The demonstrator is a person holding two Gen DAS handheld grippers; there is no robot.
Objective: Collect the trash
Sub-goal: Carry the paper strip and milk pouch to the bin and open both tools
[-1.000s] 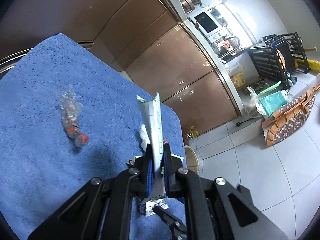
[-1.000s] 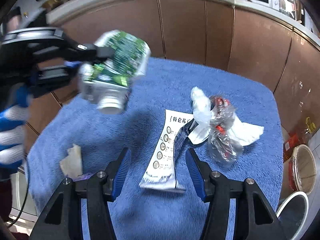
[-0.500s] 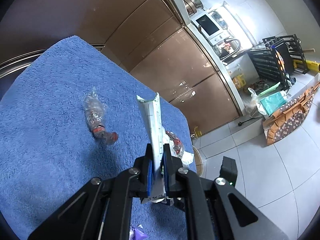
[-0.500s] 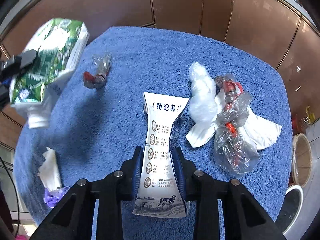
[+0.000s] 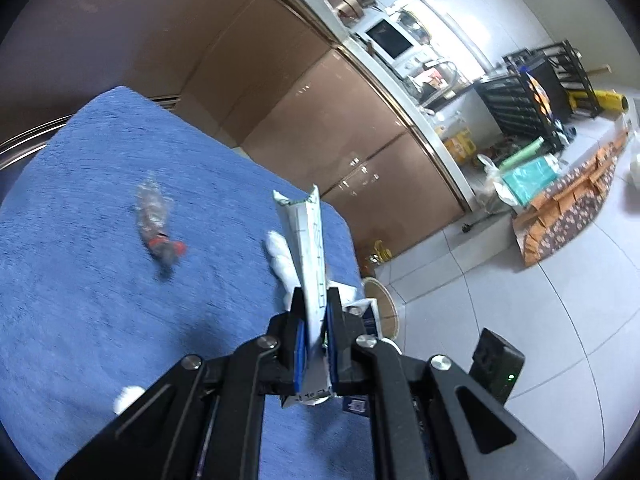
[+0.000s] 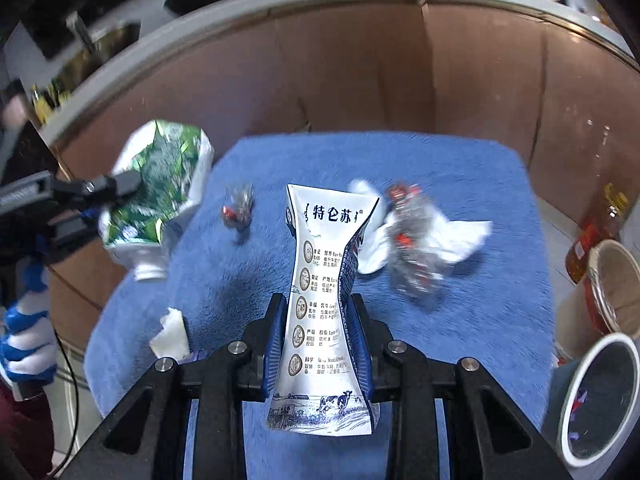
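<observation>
My left gripper is shut on a flattened green and white carton, seen edge-on; it also shows in the right wrist view, held above the left of the blue cloth. My right gripper is shut on a flattened white milk carton with blue print, lifted above the cloth. On the cloth lie a small crushed wrapper with a red end, a crumpled clear plastic bottle on white tissue, and a tissue wad.
Brown cabinet fronts stand behind the table. A white-rimmed bin and a round basket stand on the floor at the right. A yellow oil bottle stands by the cabinets. The tiled floor lies beyond the cloth's edge.
My right gripper closed on the white milk carton and lifted it off the cloth. The left gripper kept hold of the green carton and shifted a little.
</observation>
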